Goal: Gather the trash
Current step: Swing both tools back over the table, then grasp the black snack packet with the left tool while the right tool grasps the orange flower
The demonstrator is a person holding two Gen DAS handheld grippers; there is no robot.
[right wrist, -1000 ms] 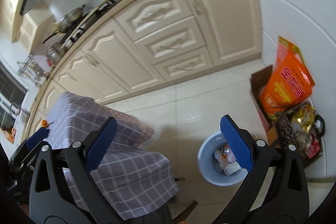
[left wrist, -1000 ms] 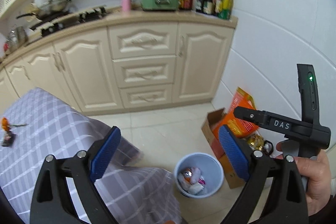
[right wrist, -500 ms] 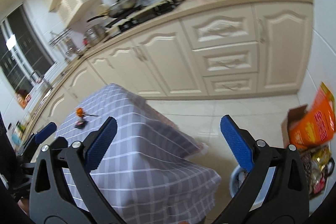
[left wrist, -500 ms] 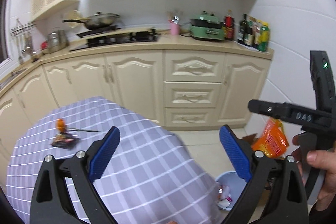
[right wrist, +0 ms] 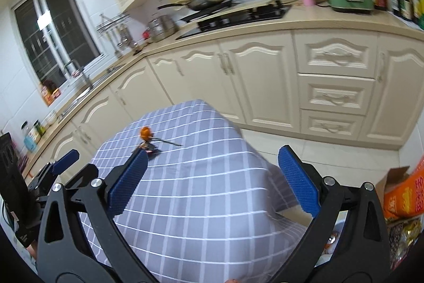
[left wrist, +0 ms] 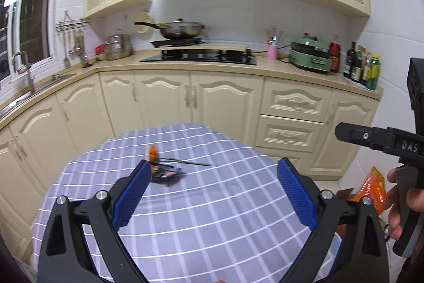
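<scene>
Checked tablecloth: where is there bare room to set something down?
Most of the checked tablecloth is bare: the whole near half toward the open left gripper, and the right side. The only clutter is the orange flower and dark wrapper at far left.

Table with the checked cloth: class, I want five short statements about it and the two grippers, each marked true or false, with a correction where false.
1. An orange flower lies on the table. True.
2. The left gripper is shut on the flower. False: it is open and empty.
3. A dark wrapper lies beside the flower. True.
4. The right gripper holds the wrapper. False: it is open and holds nothing.
5. The wok sits on the table. False: it is on the stove.
</scene>
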